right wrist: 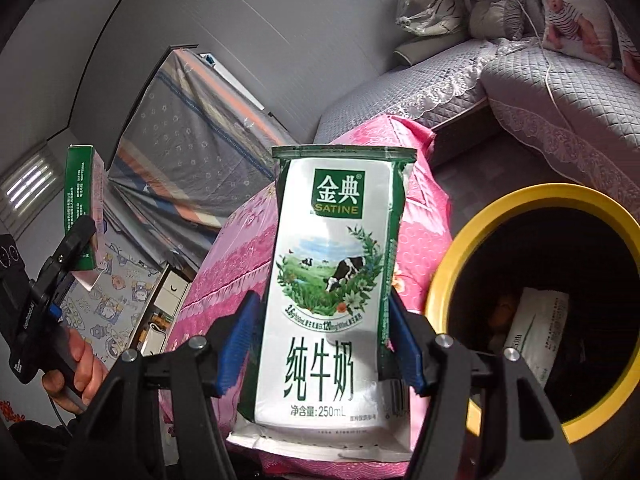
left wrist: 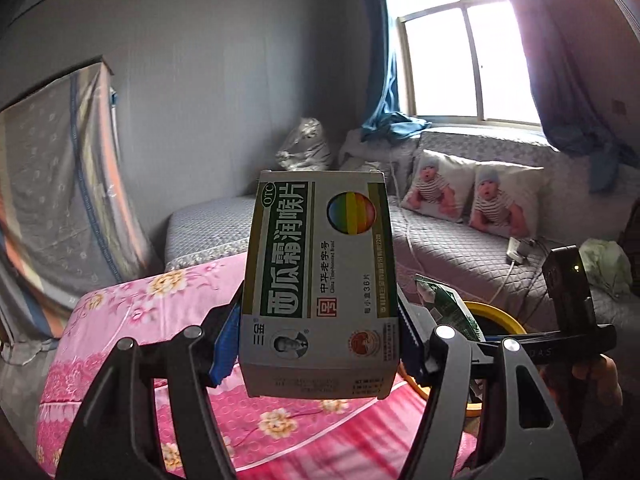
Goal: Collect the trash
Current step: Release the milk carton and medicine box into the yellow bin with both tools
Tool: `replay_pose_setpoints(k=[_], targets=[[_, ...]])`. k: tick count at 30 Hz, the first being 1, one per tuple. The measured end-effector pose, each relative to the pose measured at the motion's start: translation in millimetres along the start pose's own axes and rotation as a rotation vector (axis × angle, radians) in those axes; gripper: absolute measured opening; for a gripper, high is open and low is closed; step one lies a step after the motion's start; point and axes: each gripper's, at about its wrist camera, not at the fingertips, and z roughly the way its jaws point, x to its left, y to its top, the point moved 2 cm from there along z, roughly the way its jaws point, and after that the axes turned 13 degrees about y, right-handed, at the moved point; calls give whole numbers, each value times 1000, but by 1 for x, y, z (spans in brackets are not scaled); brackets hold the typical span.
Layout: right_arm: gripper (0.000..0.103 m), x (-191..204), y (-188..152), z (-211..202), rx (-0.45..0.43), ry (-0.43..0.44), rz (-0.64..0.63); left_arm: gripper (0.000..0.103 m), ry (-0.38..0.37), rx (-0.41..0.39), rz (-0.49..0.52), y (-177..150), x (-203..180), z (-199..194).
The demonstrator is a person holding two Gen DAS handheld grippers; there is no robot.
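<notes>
My left gripper [left wrist: 318, 340] is shut on a white and green medicine box [left wrist: 320, 276], held up above a table covered with a pink flowered cloth [left wrist: 160, 360]. My right gripper [right wrist: 324, 344] is shut on a white and green milk carton [right wrist: 332, 280], held upright just left of a black bin with a yellow rim [right wrist: 448, 264]. The bin holds a white packet [right wrist: 536, 332]. In the left wrist view the bin's rim [left wrist: 496, 312] and the carton's edge [left wrist: 448, 304] show at the right. In the right wrist view the left gripper with the box [right wrist: 80, 208] shows at the far left.
A grey quilted sofa [left wrist: 460, 240] runs along the wall under the window, with two baby-print cushions [left wrist: 472, 196] and a bagged toy tiger [left wrist: 306, 146]. A charger and cable [left wrist: 516, 248] lie on the sofa. A cloth-draped frame [left wrist: 60, 184] stands left.
</notes>
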Motion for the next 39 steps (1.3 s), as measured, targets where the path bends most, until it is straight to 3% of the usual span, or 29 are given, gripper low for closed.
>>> replay_pose_setpoints(k=[10, 19, 24, 33, 39], targets=[[59, -38, -4, -48, -124, -98, 67, 62, -81, -3, 34, 5, -46, 17], [59, -74, -9, -67, -197, -248, 123, 62, -197, 23, 60, -8, -98, 57], [59, -95, -14, -70, -209, -303, 166, 62, -286, 115, 74, -26, -134, 102], [59, -123, -17, -70, -199, -355, 223, 62, -322, 283, 76, -64, -177, 177], [59, -148, -19, -72, -203, -399, 271, 62, -321, 321, 74, -78, -183, 193]])
